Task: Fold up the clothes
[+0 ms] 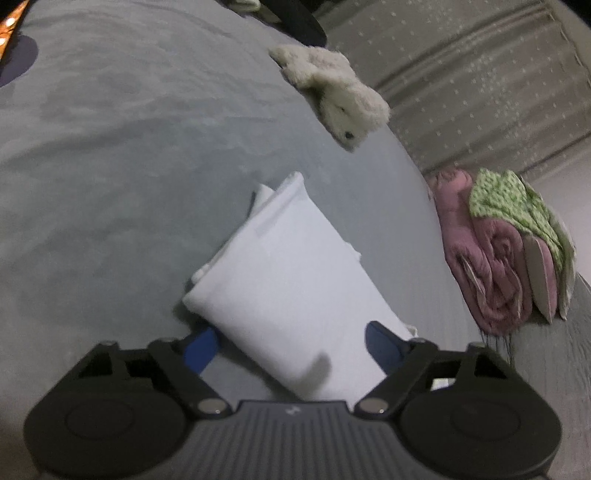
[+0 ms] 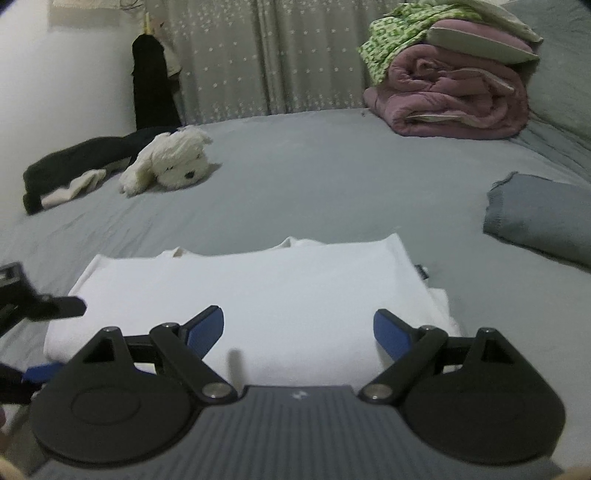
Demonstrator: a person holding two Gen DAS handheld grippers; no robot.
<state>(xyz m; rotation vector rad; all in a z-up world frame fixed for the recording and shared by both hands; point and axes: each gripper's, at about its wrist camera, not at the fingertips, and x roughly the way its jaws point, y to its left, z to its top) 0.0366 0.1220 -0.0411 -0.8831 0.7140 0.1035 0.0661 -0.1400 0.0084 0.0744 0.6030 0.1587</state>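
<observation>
White garment [image 2: 251, 295] lies on the grey bed sheet [image 2: 332, 177] as a compact, flat rectangle, several layers thick, with a neat rounded fold along its near edge and a few inner edges peeking out at the far side and the right corner. That is the shape a folded piece of clothing would have, so it already lies as the task wants; the same scene would also fit a half-way fold with 1 more turn to come.

The left gripper [image 1: 295, 343] hovers at one short end of the bundle, its 2 blue-padded fingers spread wide with the cloth between them, and it has hold of nothing. The right gripper [image 2: 299, 332] hangs over the long near edge, likewise spread wide and empty. Both sitting at the edges suits either squaring the bundle or letting it go; the pictures do not settle which.

The fabric looks like smooth, thin cotton knit, soft enough to slump at the corners, so layers could slide if nudged. The sheet is matte and slightly wrinkled. Well apart lie a fluffy cream plush dog [image 2: 173, 162], a dark garment [image 2: 74, 158] beside it, a rolled pink quilt [image 2: 454, 99] topped by green-patterned cloth [image 2: 399, 33], and a folded grey knit piece [image 2: 543, 218] at the right.
</observation>
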